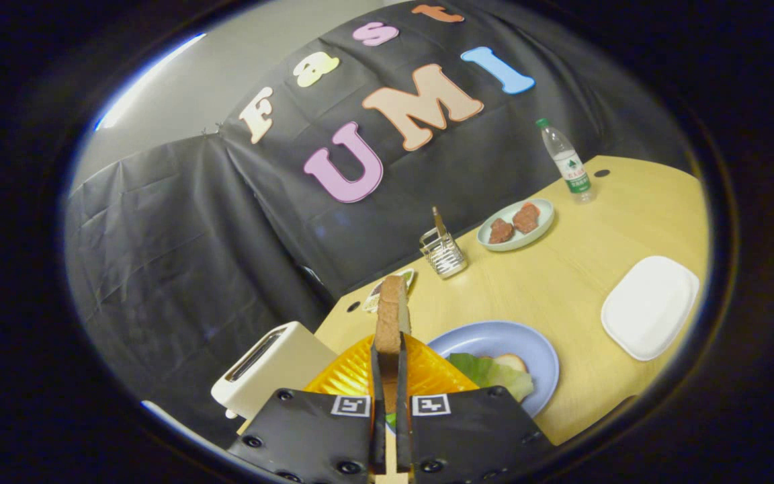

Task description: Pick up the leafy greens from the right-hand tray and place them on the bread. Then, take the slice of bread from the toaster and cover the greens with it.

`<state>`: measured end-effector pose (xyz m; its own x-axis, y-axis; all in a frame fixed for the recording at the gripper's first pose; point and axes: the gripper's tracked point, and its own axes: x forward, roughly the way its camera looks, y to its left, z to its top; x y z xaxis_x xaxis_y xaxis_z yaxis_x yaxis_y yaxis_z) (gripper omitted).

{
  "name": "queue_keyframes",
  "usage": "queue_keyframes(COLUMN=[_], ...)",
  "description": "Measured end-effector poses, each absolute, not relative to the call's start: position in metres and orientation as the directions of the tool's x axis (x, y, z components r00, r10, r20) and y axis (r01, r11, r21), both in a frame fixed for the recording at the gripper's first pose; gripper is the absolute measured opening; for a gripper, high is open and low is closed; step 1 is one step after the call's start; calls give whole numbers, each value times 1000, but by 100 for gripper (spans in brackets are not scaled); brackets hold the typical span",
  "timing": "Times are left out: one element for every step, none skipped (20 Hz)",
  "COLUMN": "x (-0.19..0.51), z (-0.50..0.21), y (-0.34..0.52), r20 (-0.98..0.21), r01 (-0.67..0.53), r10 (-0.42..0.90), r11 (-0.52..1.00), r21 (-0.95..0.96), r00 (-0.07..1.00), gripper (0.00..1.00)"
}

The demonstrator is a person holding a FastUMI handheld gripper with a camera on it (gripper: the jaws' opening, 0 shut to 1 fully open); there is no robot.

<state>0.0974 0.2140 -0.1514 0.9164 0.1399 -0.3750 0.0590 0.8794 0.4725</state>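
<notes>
Pinched upright in the gripper (387, 376), the bread slice (392, 314) hung clear of the toaster (269, 373). It should tip flat and lower squarely onto the greens (491, 375) on the blue plate (528, 349), releasing only once settled.

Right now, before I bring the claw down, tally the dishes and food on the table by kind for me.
Plates and trays: 4 – blue plate, orange tray, white tray, pale plate
Bread slices: 2 – one clamped in the claw, one on the blue plate
Leafy greens: 1
Meat pieces: 2
Total: 9
</notes>
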Motion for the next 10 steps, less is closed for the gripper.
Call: queue_keyframes(x=[96,97,97,94,93,92,93,92,92,91], z=[-158,-163,-167,-171,-174,-178,-181,-183,-184,-186], y=[211,208,206,206,208,208,207,206,202,200], r20=[-391,-405,-417,-432,-442,-456,-463,-471,-476,-484], r01=[75,91,98,106,107,113,116,123,130,136], r10=[136,131,131,136,144,145,140,128,115,105], r11=[874,871,870,865,862,864,869,876,883,889], r21=[480,483,484,490,496,491,481,466,451,438], r00=[910,905,899,891,885,878,875,873,872,869], gripper=[9,9,9,9,9,9,9,9,9,9])
